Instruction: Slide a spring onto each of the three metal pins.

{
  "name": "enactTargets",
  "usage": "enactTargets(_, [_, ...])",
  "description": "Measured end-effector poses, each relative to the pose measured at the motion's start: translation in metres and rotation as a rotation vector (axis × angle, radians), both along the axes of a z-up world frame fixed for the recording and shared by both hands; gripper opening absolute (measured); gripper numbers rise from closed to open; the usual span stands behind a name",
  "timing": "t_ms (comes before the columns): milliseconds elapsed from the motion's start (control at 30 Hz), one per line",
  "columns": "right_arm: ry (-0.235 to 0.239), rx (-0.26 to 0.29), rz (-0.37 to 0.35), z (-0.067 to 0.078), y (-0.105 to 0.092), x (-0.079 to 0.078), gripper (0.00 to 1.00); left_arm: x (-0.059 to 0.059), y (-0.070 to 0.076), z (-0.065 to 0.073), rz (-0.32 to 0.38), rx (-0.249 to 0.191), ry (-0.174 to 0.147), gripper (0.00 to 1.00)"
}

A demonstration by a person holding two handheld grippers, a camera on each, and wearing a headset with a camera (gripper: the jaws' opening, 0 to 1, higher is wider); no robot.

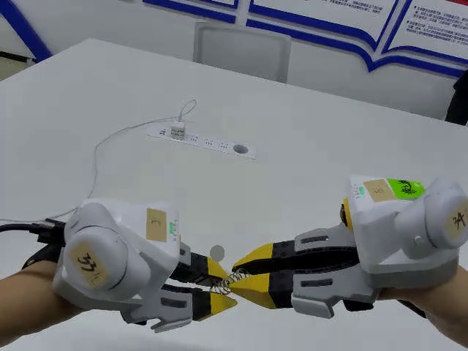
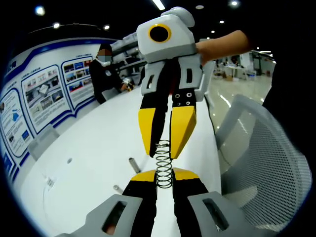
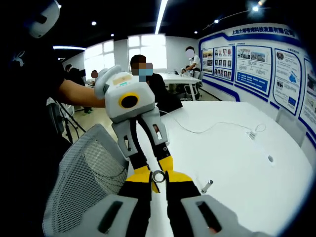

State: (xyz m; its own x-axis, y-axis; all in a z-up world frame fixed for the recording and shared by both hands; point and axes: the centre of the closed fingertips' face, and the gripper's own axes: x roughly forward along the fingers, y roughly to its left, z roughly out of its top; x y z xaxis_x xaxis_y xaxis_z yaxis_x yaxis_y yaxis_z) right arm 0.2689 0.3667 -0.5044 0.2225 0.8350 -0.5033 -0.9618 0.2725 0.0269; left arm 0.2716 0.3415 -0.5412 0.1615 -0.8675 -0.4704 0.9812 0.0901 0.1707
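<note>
Both grippers — left gripper [image 2: 164, 175] and right gripper [image 2: 163, 149] — are clamped tip to tip on one spring [image 2: 164, 165] above the table [image 2: 89, 148], apparently mid-handover; next, one must release it and fetch a pin [image 2: 134, 164] lying nearby

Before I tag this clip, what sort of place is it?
Probably an open-plan office or training room: a large white table, blue-framed information boards on the wall, and a grey mesh office chair.

the white table [image 1: 307, 183] carries a power strip [image 1: 201, 139] with its cable [image 1: 96, 157] well beyond the left gripper [image 1: 219, 289], and a metal pin [image 1: 217, 253] just past its tips.
</note>
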Motion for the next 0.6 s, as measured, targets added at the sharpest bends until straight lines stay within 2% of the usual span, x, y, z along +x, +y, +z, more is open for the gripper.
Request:
enactTargets(67, [0.011, 0.024, -0.008, 0.003, 0.003, 0.000, 0.11, -0.001, -0.002, 0.001, 0.000, -0.008, 0.004, 0.11])
enactTargets(133, [0.029, 0.068, -0.009, 0.010, 0.007, -0.002, 0.10, -0.005, -0.005, 0.006, -0.007, -0.040, 0.033, 0.11])
enactTargets(267, [0.005, 0.048, -0.011, 0.011, 0.006, 0.002, 0.10, -0.001, -0.005, 0.008, 0.007, -0.048, 0.032, 0.12])
enactTargets(367, [0.010, 0.054, -0.017, 0.012, 0.006, 0.002, 0.10, 0.000, -0.005, 0.009, 0.010, -0.057, 0.042, 0.12])
enactTargets(467, [0.007, 0.053, -0.020, 0.012, 0.006, 0.003, 0.10, 0.000, -0.004, 0.009, 0.007, -0.060, 0.016, 0.14])
enactTargets(533, [0.008, 0.052, -0.024, 0.012, 0.006, 0.004, 0.10, 0.002, 0.000, 0.004, 0.017, -0.034, 0.012, 0.20])
enactTargets(600, [0.005, 0.043, -0.028, 0.011, 0.005, 0.006, 0.10, 0.004, 0.003, -0.002, 0.021, -0.006, -0.005, 0.30])
